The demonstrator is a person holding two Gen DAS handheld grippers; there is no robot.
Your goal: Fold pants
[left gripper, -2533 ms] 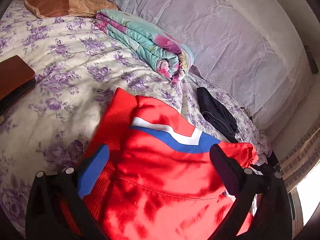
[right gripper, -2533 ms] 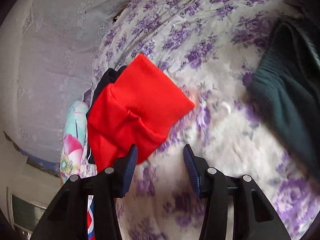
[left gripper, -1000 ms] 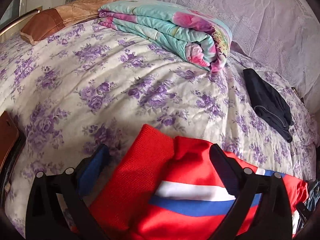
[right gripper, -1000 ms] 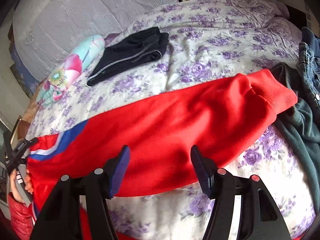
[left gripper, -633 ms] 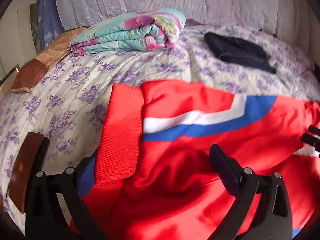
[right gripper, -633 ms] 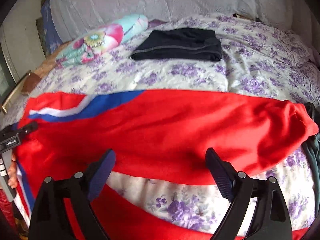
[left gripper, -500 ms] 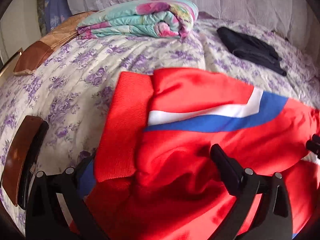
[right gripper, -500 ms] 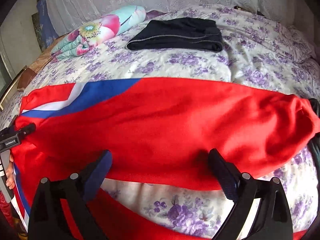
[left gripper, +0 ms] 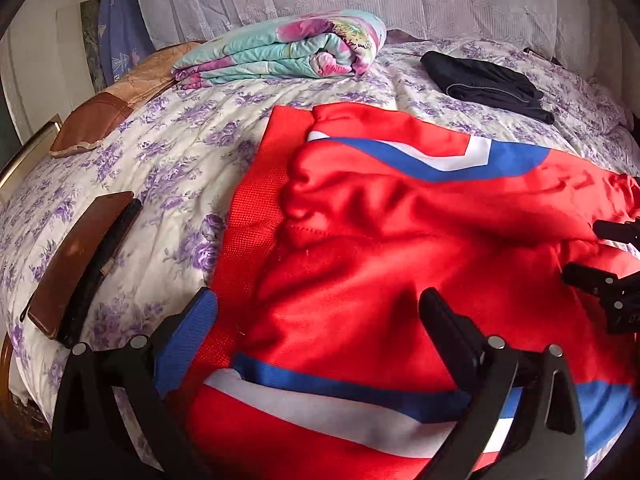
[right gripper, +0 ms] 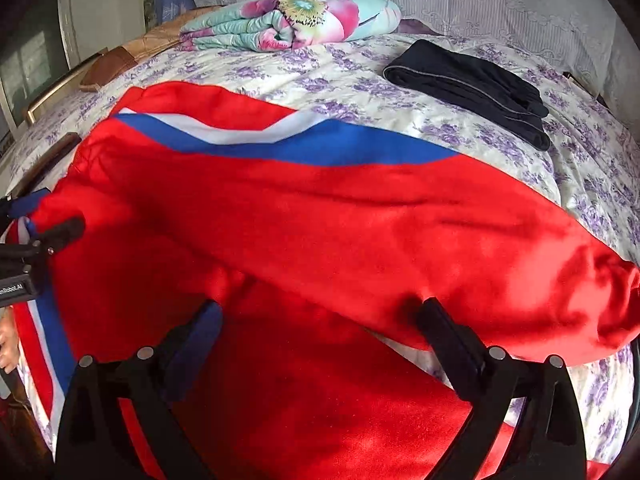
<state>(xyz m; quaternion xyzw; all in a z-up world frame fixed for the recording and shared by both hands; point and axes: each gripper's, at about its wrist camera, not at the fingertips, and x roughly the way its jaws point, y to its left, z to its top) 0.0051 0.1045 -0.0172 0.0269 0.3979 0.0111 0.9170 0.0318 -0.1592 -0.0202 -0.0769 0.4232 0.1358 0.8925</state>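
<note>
We hold both grippers wide over the pants, gripping nothing; their length runs nine to three, waistband nearest our left gripper, cuff beyond our right gripper.

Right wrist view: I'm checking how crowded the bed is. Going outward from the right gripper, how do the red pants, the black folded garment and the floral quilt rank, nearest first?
1. Red pants, directly under the right gripper.
2. Black folded garment, farther back, to the right.
3. Floral quilt, farthest, at the bed's far edge, left of centre.

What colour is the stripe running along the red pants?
Blue with a white band beside it, on the red pants; the stripe shows best in the right wrist view.
</note>
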